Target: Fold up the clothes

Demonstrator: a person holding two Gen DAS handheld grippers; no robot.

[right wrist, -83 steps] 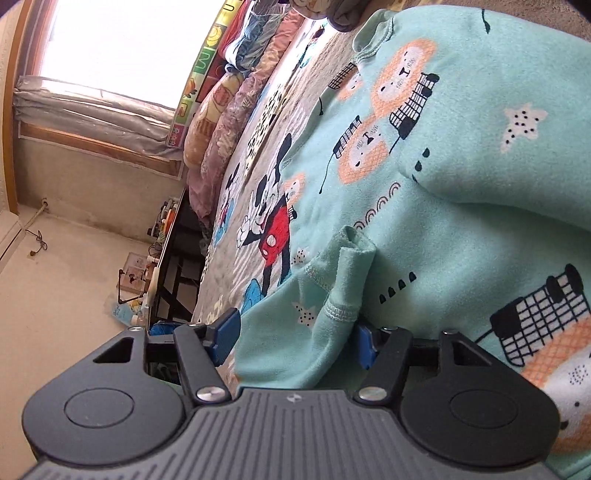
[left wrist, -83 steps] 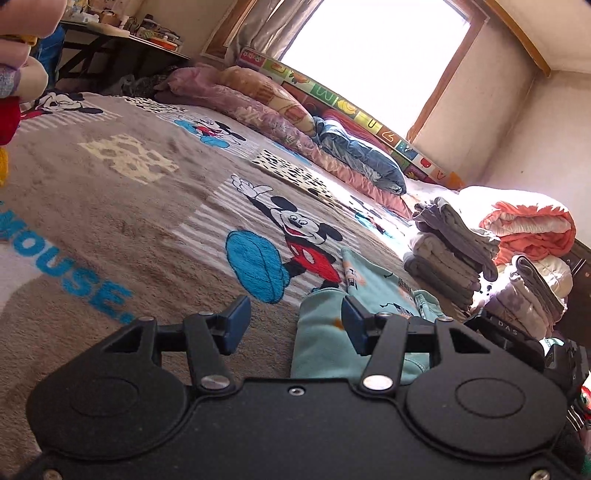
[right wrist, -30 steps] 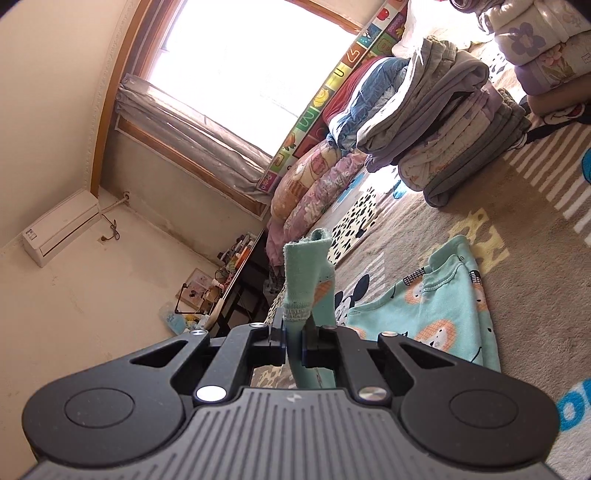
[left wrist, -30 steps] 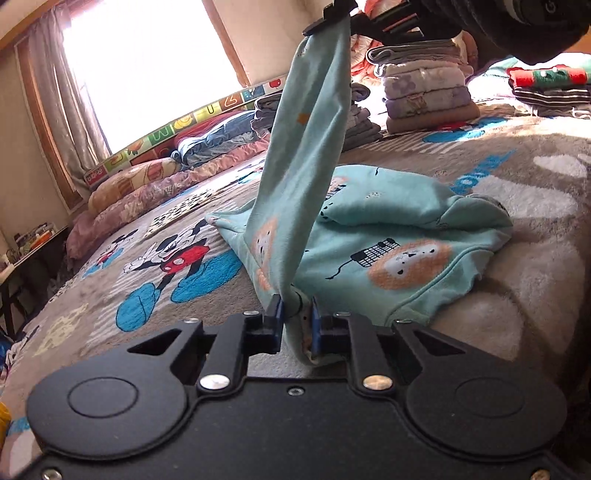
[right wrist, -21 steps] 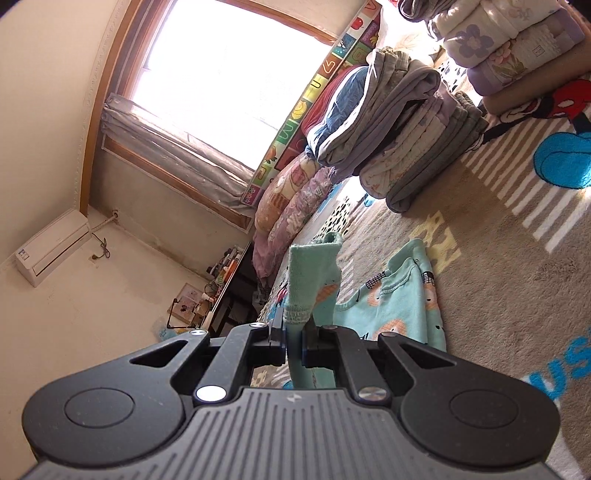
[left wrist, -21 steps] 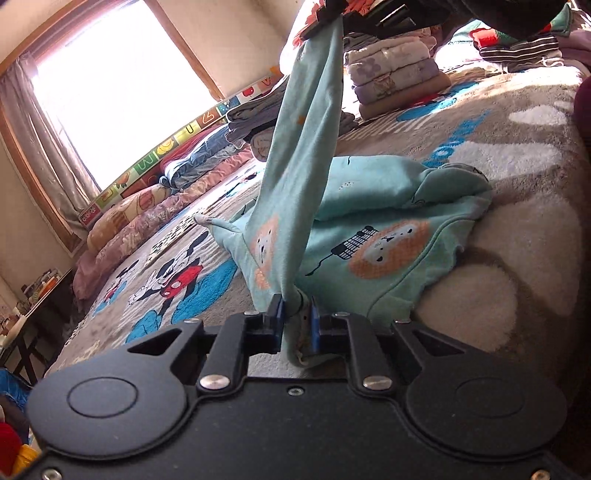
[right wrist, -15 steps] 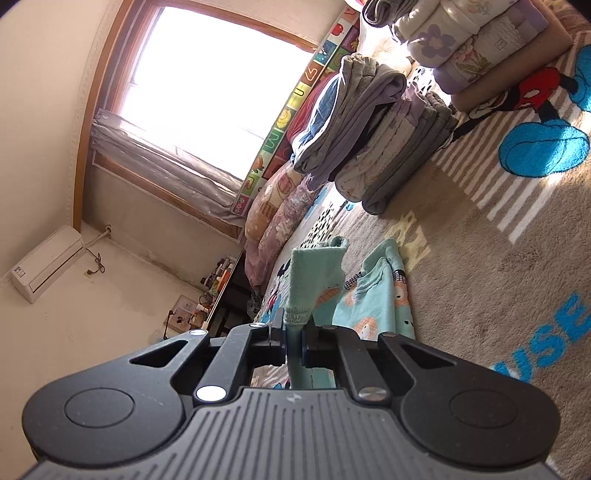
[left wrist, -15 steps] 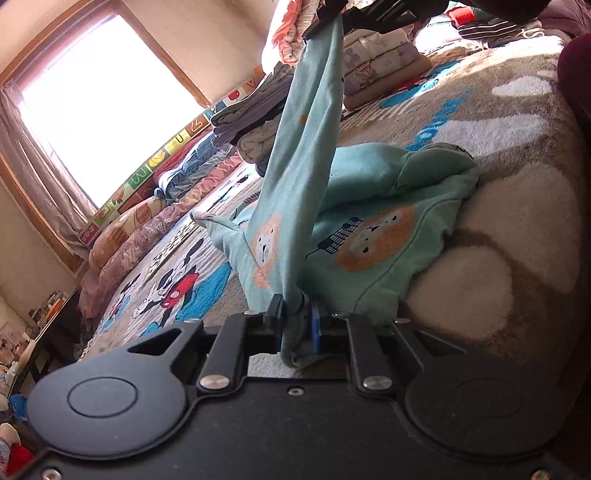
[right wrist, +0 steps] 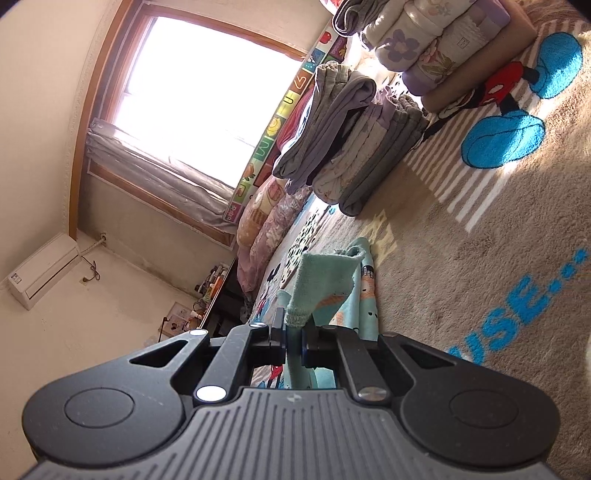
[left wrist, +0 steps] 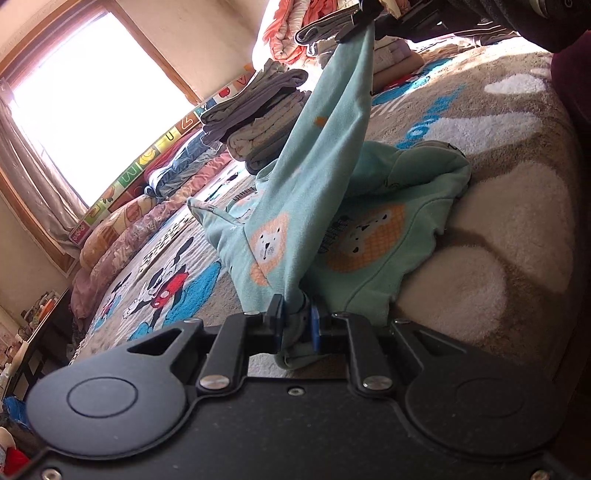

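Note:
A mint-green child's sweatshirt (left wrist: 373, 240) with orange lion prints lies crumpled on the Mickey Mouse blanket (left wrist: 498, 258). One sleeve (left wrist: 325, 162) is stretched up taut between both grippers. My left gripper (left wrist: 295, 325) is shut on the sleeve's lower end near the shoulder, low over the blanket. My right gripper (right wrist: 293, 339) is shut on the sleeve cuff (right wrist: 317, 288), held high; it shows at the top of the left wrist view as the right gripper (left wrist: 364, 22). The rest of the sweatshirt (right wrist: 364, 295) lies below it.
Stacks of folded clothes (left wrist: 258, 122) and folded quilts (right wrist: 436, 48) stand on the blanket beyond the sweatshirt. Pillows (left wrist: 122, 225) line the window wall. A dark table (left wrist: 40, 332) with clutter stands at the far left. An air conditioner (right wrist: 44, 273) hangs on the wall.
Both grippers closed on the sleeve, which was then lifted. Over the last second the right gripper carried the cuff higher and further right, stretching the sleeve; the left kept its grip.

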